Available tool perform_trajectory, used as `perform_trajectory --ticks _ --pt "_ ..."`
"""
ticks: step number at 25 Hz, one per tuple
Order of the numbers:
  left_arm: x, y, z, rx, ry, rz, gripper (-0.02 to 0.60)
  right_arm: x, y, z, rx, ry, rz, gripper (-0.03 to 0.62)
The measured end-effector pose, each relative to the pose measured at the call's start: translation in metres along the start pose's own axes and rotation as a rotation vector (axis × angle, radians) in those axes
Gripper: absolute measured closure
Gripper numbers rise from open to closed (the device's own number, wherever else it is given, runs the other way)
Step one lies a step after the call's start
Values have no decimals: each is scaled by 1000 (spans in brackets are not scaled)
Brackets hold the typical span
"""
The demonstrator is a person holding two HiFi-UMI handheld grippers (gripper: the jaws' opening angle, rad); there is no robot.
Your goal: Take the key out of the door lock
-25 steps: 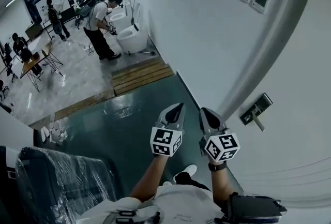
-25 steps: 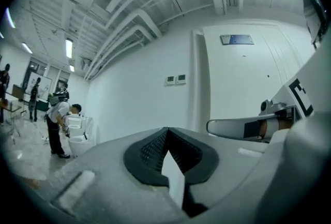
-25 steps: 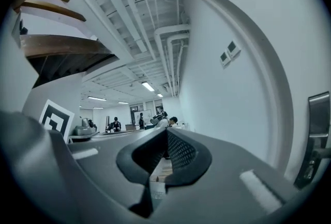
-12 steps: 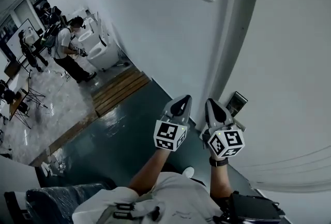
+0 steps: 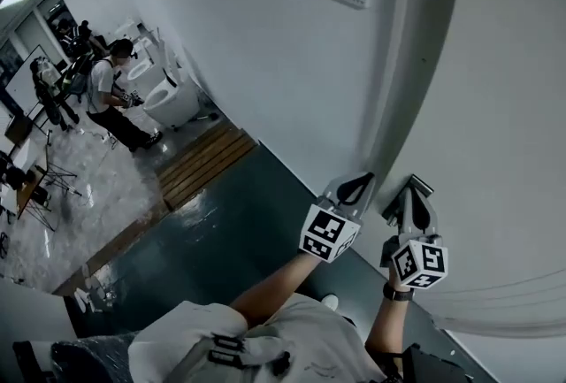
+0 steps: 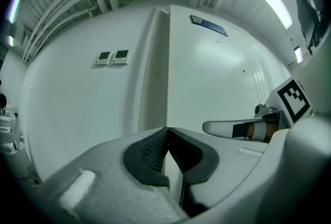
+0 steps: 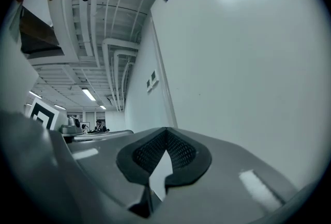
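White door (image 5: 504, 125) ahead; left gripper (image 5: 357, 185) and right gripper (image 5: 416, 202) both clenched, empty.

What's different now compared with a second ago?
The grey left gripper and grey right gripper moved right and forward toward the white door. The right gripper now sits at its metal lock plate. Nothing was grasped. Both pairs of fingers stayed shut and empty.

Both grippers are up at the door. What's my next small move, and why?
Probably open the right gripper and tip it toward the dark metal lock plate. Its jaws are shut and empty and its tips sit beside that plate, yet its own view shows only plain white door, no key.
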State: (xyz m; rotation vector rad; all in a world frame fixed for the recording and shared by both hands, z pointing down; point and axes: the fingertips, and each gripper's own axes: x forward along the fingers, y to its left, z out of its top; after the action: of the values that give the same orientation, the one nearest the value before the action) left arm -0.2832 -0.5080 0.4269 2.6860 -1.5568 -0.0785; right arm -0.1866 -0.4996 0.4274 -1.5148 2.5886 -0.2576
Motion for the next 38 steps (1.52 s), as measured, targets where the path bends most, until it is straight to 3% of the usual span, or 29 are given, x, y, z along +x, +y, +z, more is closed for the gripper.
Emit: perform_trajectory --ticks 3,7,11,15,22,23,24,26,32,34,38 --pt "9 5 13 16 -7 -53 580 15 4 10 -16 -27 -24 588" --pt "15 32 29 37 -42 -76 580 50 27 13 -37 -50 10 588" --pt "21 48 25 7 -40 -107 580 60 41 9 -66 -47 -2 588" --pt "25 41 26 -12 -30 -157 580 44 38 18 -89 -52 -71 588" --pt "56 11 24 -16 -34 -291 579 10 -4 22 -94 -42 -235 588" --pt "60 4 20 -6 -22 -321 537 6 -8 19 -89 -37 -251 588" --pt "65 -2 13 14 1 -351 405 1 -10 15 -81 -31 -265 588" --pt "74 -10 -1 53 50 -392 368 -7 -13 1 -52 -14 -287 588" --pt "99 -9 -22 44 91 -400 362 -43 -30 -77 97 91 -406 588" --pt "103 -11 -23 24 88 -431 365 -49 -30 -110 169 154 -391 588" --pt "105 -16 -22 -16 66 -485 434 -51 -32 -174 368 240 -359 588"
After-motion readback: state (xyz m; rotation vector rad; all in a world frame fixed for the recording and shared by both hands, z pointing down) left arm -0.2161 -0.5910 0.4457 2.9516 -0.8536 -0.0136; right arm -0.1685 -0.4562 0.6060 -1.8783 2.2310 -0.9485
